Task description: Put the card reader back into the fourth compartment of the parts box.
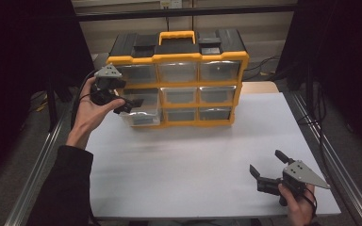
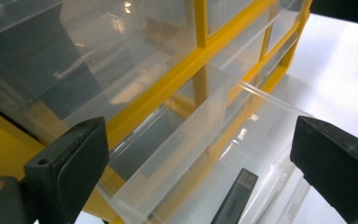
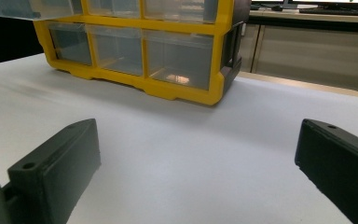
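Note:
A yellow-and-black drawer cabinet (image 1: pixel 176 59) with clear drawers stands at the back of the white table (image 1: pixel 193 160). Its middle-left drawer (image 1: pixel 143 115) is pulled out. My left gripper (image 1: pixel 132 104) hangs over that drawer, open, with nothing between its fingers. In the left gripper view the open left gripper (image 2: pixel 198 135) looks down into the clear drawer (image 2: pixel 186 144), where a dark flat stick (image 2: pixel 237 198) lies on the bottom. My right gripper (image 1: pixel 267 163) stands open low over the table's front right. In the right gripper view the right gripper (image 3: pixel 198 135) faces the cabinet (image 3: pixel 135 79).
Metal rails run along both table sides, and cables lie off the right edge. A black curtain hangs on each side. The other drawers are pushed in and look empty. White tabletop stretches between the cabinet and my right gripper.

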`<state>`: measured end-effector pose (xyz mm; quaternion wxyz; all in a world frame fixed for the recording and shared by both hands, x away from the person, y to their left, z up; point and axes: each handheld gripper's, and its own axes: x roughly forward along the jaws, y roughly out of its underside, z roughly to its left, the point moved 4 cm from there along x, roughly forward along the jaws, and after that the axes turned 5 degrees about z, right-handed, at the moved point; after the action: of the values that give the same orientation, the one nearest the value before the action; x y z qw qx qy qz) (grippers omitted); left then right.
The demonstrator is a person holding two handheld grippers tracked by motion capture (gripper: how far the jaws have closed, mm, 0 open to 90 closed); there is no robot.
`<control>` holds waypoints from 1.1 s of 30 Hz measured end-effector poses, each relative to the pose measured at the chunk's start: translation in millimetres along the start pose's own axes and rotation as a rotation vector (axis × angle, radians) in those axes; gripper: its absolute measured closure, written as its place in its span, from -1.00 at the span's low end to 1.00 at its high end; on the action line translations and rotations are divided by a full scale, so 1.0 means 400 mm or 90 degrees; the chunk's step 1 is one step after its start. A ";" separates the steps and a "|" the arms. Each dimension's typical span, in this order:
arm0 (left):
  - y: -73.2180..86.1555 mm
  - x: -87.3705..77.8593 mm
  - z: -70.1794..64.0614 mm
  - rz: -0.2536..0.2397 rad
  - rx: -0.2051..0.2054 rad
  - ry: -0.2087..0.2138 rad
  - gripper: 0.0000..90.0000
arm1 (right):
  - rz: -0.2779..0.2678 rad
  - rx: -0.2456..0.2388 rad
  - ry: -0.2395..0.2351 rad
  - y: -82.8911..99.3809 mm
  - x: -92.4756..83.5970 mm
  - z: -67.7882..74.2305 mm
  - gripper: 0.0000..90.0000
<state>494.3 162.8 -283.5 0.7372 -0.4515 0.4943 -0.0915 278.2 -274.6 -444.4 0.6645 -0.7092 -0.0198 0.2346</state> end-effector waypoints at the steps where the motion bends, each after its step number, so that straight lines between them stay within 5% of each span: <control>1: 0.002 -0.001 -0.003 -0.005 0.005 0.004 -0.92 | 0.000 0.000 0.000 0.000 0.000 0.000 -1.00; 11: 0.018 -0.009 -0.011 -0.059 -0.005 -0.027 -0.91 | -0.001 0.001 0.001 0.000 0.001 0.000 -1.00; 21: 0.047 -0.016 -0.012 -0.135 -0.078 -0.046 -0.91 | -0.001 0.001 0.001 0.000 0.001 -0.001 -1.00; 33: 0.072 -0.020 -0.037 -0.194 -0.086 -0.077 -0.93 | 0.000 0.003 0.001 0.000 0.000 0.000 -1.00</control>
<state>469.5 175.4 -301.7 0.7113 -0.5742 0.3797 -0.1417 278.2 -274.8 -444.3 0.6661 -0.7079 -0.0186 0.2343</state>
